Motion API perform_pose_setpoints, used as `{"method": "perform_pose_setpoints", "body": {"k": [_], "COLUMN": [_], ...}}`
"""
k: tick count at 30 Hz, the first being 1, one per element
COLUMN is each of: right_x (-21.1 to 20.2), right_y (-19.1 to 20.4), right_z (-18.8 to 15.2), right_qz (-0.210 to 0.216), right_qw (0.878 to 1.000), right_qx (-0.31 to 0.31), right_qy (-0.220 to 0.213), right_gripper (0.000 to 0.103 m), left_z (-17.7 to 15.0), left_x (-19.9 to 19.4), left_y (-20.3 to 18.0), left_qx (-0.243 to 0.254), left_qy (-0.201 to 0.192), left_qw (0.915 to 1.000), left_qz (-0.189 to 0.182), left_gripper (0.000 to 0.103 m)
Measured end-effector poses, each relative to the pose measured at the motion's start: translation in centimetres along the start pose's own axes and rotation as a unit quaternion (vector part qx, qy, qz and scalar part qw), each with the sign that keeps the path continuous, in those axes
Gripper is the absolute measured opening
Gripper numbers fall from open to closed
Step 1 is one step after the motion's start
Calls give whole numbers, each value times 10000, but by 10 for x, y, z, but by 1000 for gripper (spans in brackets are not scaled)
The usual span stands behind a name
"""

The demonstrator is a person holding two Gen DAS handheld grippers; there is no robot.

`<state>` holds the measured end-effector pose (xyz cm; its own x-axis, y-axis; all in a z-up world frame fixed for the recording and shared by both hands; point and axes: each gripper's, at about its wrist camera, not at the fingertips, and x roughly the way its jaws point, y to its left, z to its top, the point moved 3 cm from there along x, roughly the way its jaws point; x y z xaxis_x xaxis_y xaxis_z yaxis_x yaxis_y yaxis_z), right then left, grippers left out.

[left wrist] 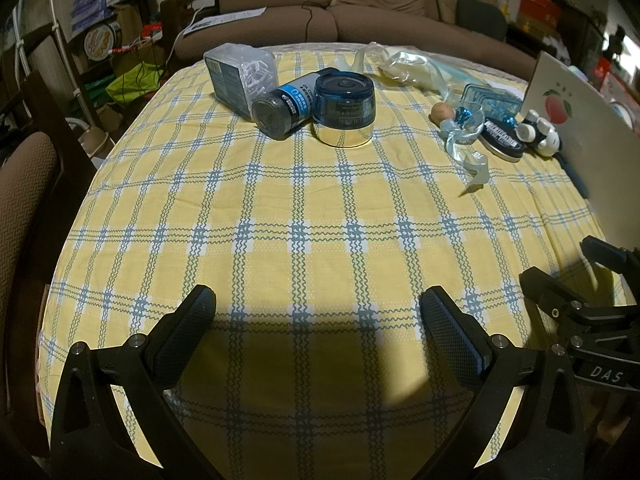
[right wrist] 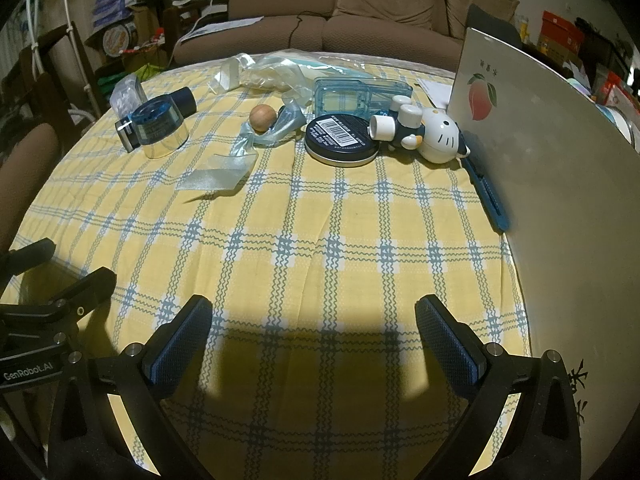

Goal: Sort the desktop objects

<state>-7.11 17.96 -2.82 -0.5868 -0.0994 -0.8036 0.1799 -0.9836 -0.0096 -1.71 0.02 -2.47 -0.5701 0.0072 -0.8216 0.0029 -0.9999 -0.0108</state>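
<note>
My left gripper hangs open over the bare near part of the yellow checked tablecloth, nothing between its fingers. Far ahead of it stand a blue-lidded jar with a gold base, a dark bottle lying on its side and a clear box of floss picks. My right gripper is open too, and holds nothing. Beyond it lie a round black tin, a white cat figurine, a wooden ball, pale blue ribbon and a clear blue box.
A large white box with a peach print stands along the right side; a blue comb-like item lies against it. Crumpled plastic wrap sits at the far edge. A brown sofa is behind, a chair at left.
</note>
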Motion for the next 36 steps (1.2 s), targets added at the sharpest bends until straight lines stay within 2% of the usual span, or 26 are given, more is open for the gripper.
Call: {"method": "perform_pose_setpoints", "body": {"k": [8, 22, 28, 36], "right_x": [0, -1, -5, -13], "right_y": [3, 0, 0, -6], "right_z": [-1, -2, -3, 0], "right_qz": [-160, -143, -55, 67], "right_qw": [9997, 9997, 9998, 9992], "right_qx": [194, 217, 209, 372], "right_qy": [17, 6, 56, 118], "right_gripper": [103, 103, 103, 103], "left_z": [-4, -4, -4, 2], "left_x": [-1, -2, -5, -28], "left_y": [0, 2, 1, -16], "left_qx": [-124, -105, -152, 281], "left_qy": [0, -1, 239, -14], "left_qw": [9999, 9999, 9996, 9996], "left_qz": [77, 88, 93, 50], "left_gripper": [103, 103, 103, 103]}}
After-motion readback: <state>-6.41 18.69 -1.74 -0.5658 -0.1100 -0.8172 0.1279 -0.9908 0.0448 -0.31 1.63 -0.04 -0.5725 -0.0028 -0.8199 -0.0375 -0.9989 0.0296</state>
